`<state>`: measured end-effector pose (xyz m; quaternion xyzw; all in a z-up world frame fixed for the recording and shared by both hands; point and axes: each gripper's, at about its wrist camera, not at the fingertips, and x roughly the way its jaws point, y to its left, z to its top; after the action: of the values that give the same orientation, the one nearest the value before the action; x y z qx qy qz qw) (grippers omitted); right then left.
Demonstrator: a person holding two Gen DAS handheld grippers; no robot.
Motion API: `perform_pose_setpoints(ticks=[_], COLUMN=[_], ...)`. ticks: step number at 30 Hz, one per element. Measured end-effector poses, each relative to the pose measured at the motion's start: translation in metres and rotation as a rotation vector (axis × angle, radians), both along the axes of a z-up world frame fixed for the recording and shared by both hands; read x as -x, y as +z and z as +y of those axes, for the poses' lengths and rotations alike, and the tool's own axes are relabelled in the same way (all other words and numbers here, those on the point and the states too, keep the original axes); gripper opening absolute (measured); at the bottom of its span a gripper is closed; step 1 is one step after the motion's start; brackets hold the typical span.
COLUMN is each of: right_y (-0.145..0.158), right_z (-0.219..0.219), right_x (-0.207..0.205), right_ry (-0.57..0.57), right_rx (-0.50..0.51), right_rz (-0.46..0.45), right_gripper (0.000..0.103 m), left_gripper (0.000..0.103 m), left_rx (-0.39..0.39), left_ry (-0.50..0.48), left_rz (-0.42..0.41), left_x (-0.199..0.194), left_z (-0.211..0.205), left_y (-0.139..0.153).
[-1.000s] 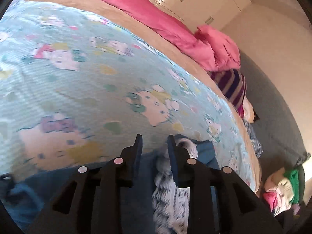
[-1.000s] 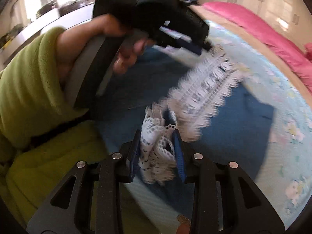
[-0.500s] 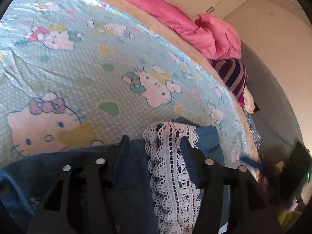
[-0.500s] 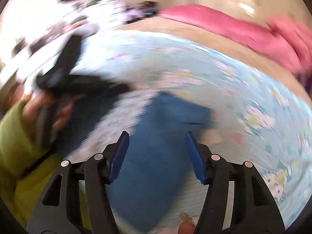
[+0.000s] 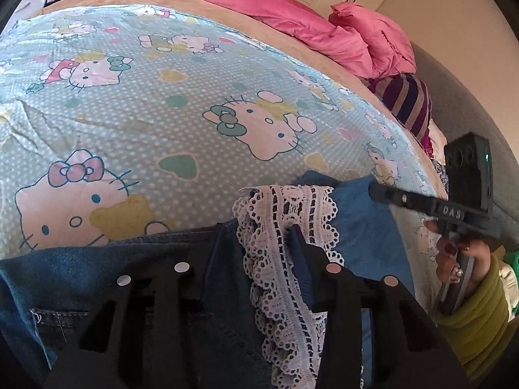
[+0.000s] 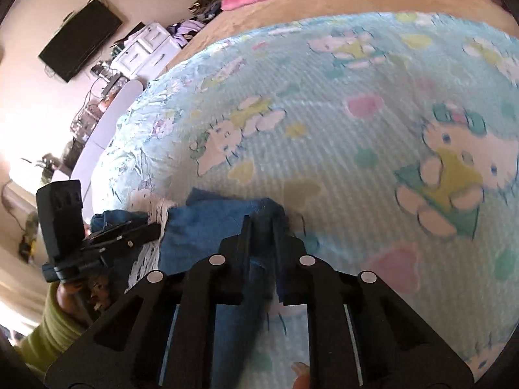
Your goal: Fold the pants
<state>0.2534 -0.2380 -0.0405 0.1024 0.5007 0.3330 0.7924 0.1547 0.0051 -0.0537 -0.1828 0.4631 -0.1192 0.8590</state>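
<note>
Blue denim pants [image 5: 97, 275] with a white lace trim [image 5: 285, 227] lie folded on a Hello Kitty bedsheet [image 5: 162, 97]. My left gripper [image 5: 258, 236] is open over the denim and the lace, its fingers spread to either side of the lace band. My right gripper [image 6: 261, 223] has its jaws close together at the far corner of the lighter blue pant fabric [image 6: 207, 223]; blur hides whether cloth is pinched. The right gripper also shows in the left wrist view [image 5: 376, 191], at the edge of the blue fabric [image 5: 360, 227].
A pink duvet [image 5: 292, 22] and a striped cushion [image 5: 408, 103] lie at the head of the bed. A white dresser [image 6: 146, 52] and a wall television [image 6: 79, 39] stand beyond the bed's far side.
My left gripper opened, let go of the lace edge and stayed over it. My right gripper dropped the lace, swung to the pants' corner and narrowed its jaws there.
</note>
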Motion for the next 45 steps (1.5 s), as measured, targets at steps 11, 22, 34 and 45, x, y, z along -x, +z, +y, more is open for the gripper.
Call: perform_pose_setpoints(ticks=[11, 22, 34, 45], right_y=[0.030, 0.054, 0.010, 0.019], right_z=[-0.001, 0.012, 0.027, 0.030], right_x=[0.016, 0.142, 0.185, 0.197], right_ry=[-0.018, 0.190, 0.276, 0.289], right_rx=[0.145, 0.217, 0.283, 0.250], right_rz=[-0.208, -0.361, -0.279, -0.303], right_gripper=[0.037, 0.051, 0.051, 0.054], left_gripper=[0.042, 0.059, 0.057, 0.019], left_rx=[0.036, -0.017, 0.048, 0.035], left_ry=[0.026, 0.035, -0.063, -0.105], left_rz=[-0.003, -0.028, 0.081, 0.097], left_x=[0.015, 0.098, 0.140, 0.146], left_z=[0.015, 0.023, -0.012, -0.024], left_y=[0.011, 0.031, 0.013, 0.007])
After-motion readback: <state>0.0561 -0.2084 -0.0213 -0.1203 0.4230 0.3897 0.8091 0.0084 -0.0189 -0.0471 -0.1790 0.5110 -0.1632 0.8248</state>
